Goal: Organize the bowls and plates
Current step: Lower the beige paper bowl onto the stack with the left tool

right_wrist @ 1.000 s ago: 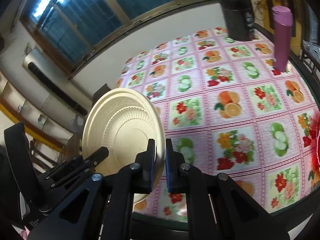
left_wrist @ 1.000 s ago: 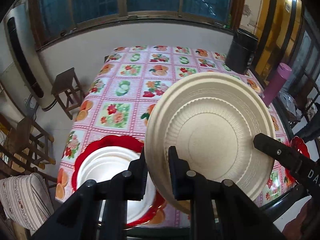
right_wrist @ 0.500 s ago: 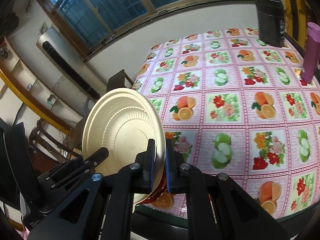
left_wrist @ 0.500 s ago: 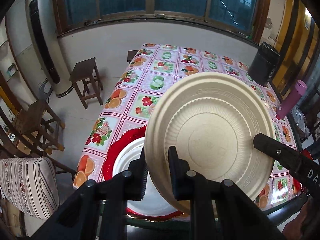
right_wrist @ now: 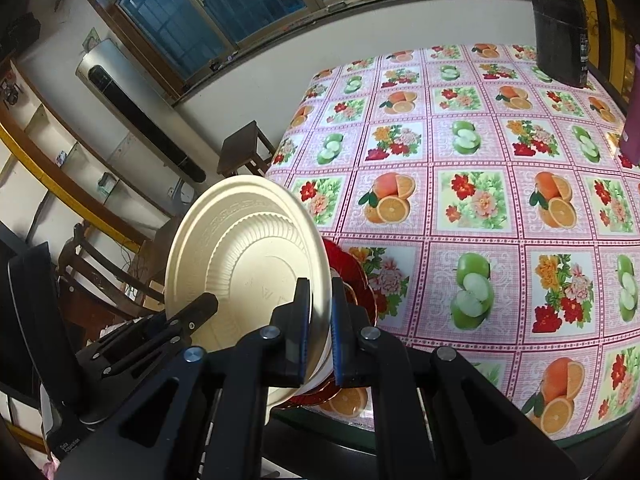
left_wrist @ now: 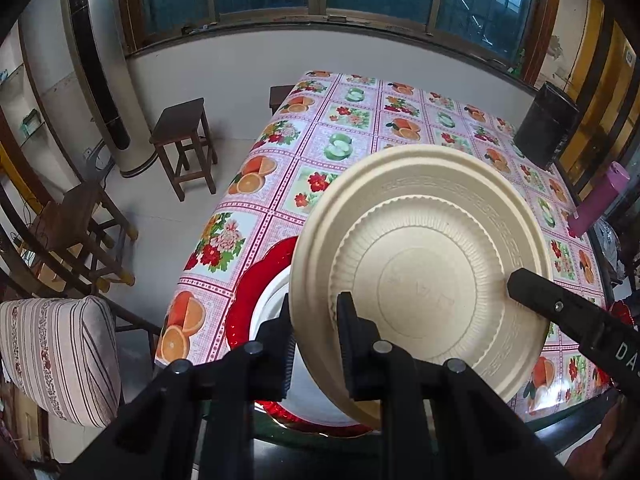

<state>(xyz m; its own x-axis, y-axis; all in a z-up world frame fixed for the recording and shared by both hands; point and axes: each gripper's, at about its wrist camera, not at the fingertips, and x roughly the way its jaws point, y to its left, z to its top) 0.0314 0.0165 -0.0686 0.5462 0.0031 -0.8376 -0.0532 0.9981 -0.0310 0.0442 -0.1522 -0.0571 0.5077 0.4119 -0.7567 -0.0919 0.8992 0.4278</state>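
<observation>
While both my grippers pinch the same beige plate (left_wrist: 420, 276), it hangs tilted on edge above the near left corner of the bench (left_wrist: 360, 128). My left gripper (left_wrist: 312, 320) has its jaws pressed on the plate's rim at about 7 o'clock of the disc in the left wrist view, one finger behind the plate and one on its ribbed underside. My right gripper (right_wrist: 320, 320) grips the opposite rim, its jaws closed on the thin edge; in the left wrist view one of its black fingers reaches in from 4 o'clock and lies against the plate's underside.

Just beyond and below the plate, at 8 o'clock from it in the left wrist view, a red scalloped plate (left_wrist: 256, 288) lies flat on the bench with a white plate (left_wrist: 272, 300) stacked on it. The beige plate covers part of both; I cannot tell whether it touches them.

Farther out, the flower-and-fruit tablecloth (right_wrist: 480, 200) runs toward 12 o'clock. A purple bottle (left_wrist: 598, 200) stands at the bench's right edge near 3 o'clock, and a black container (left_wrist: 546, 128) sits at the far right corner near 1 o'clock. Off the bench at 10 o'clock, a wooden stool (left_wrist: 184, 140) stands on the floor, with a tall air conditioner (left_wrist: 104, 68) behind it against the wall.
</observation>
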